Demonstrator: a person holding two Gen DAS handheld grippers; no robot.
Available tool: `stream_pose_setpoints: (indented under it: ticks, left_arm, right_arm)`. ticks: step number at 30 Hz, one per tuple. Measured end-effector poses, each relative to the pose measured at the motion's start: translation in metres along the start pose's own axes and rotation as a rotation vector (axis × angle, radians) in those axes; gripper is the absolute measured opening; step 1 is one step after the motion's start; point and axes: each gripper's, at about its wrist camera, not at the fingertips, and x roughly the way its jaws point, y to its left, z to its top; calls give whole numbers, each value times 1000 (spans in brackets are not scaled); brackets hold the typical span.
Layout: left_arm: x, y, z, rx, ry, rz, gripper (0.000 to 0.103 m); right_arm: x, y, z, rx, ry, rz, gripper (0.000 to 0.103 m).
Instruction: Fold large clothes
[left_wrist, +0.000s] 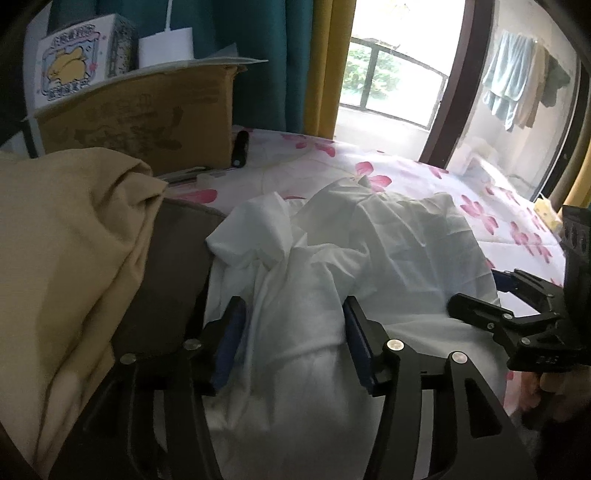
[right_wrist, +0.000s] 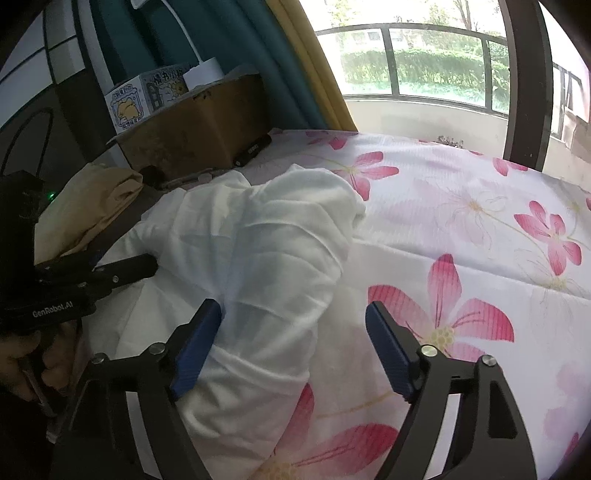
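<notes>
Between both open tongs (left_wrist: 295, 328) (right_wrist: 295, 343) lies the rumpled white garment (left_wrist: 332, 251).

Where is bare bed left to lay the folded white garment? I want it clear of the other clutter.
Free: the floral sheet right of the white garment, out to the window side. Crowded: the left, where the tan garment and cardboard box border it, with a black cylinder beside the box.

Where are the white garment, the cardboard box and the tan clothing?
white garment (right_wrist: 258, 251), right wrist view, its rumpled middle
cardboard box (left_wrist: 147, 122), left wrist view, its front wall
tan clothing (left_wrist: 66, 229), left wrist view, its broad folded face
</notes>
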Motion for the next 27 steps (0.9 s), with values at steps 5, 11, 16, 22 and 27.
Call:
stream_pose_setpoints:
  ticks: [5, 11, 16, 22, 27]
  left_arm:
    - [-9, -1, -10, -13, -11, 31, 60]
    - [-24, -1, -18, -13, -36, 87, 60]
    - [-31, 2, -29, -11, -39, 118, 60]
    - [-42, 1, -45, -23, -45, 143, 60]
    - [-53, -5, -53, -21, -67, 149, 60]
  right_arm:
    - [-12, 0, -10, -11, -5, 5, 82]
    - [-27, -1, -20, -35, -16, -16, 82]
    - [-38, -4, -27, -32, -23, -29, 82]
    - [-45, -6, -32, -42, -18, -44, 82]
    - [-58, -11, -37, -33, -44, -58, 82]
